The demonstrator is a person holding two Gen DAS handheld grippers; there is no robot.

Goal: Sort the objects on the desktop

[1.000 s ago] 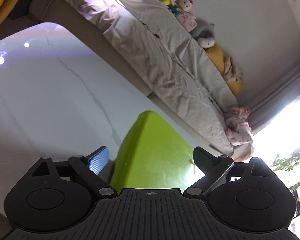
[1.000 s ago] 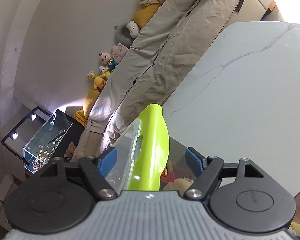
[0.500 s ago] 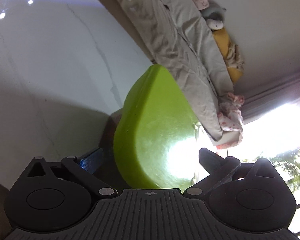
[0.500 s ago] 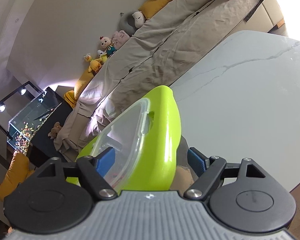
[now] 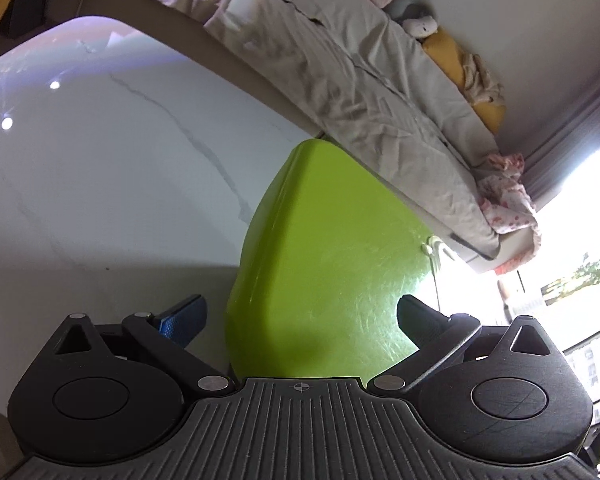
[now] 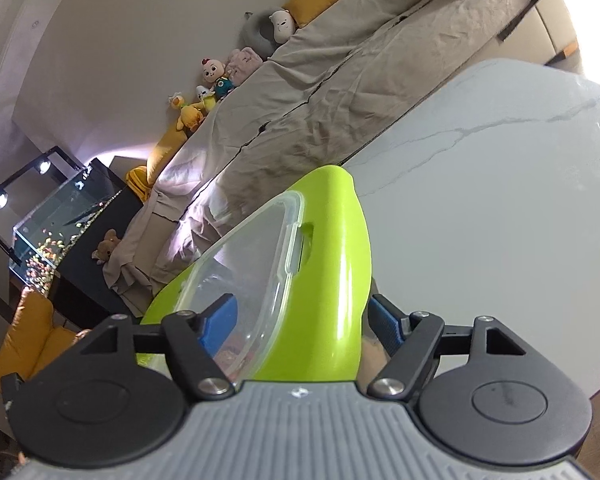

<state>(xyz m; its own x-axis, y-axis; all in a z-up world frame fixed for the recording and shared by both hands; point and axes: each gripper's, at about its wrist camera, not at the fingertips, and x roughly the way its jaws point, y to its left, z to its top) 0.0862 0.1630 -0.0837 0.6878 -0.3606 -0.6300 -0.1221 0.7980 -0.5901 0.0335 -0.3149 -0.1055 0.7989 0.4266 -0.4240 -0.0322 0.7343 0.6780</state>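
A lime-green storage box (image 6: 332, 280) with a clear lid (image 6: 252, 264) is tipped on its side over the white marble table (image 6: 500, 200). My right gripper (image 6: 300, 320) straddles it and its jaws are closing. One blue pad lies on the lid and the other against the green wall. In the left wrist view the box's green underside (image 5: 324, 264) fills the space between the fingers of my left gripper (image 5: 296, 316). A gap shows between the left blue pad (image 5: 180, 320) and the box, so that gripper is open.
The marble table (image 5: 100, 180) stretches left of the box. Behind it runs a long sofa under a beige sheet (image 5: 340, 80) with plush toys (image 6: 220, 80). A fish tank (image 6: 60, 232) stands on a dark cabinet to the left, and a bright window (image 5: 580, 220) is on the right.
The box has tipped further, so the right wrist view shows more of its clear lid. In the left wrist view the green underside has grown larger and closer between the fingers.
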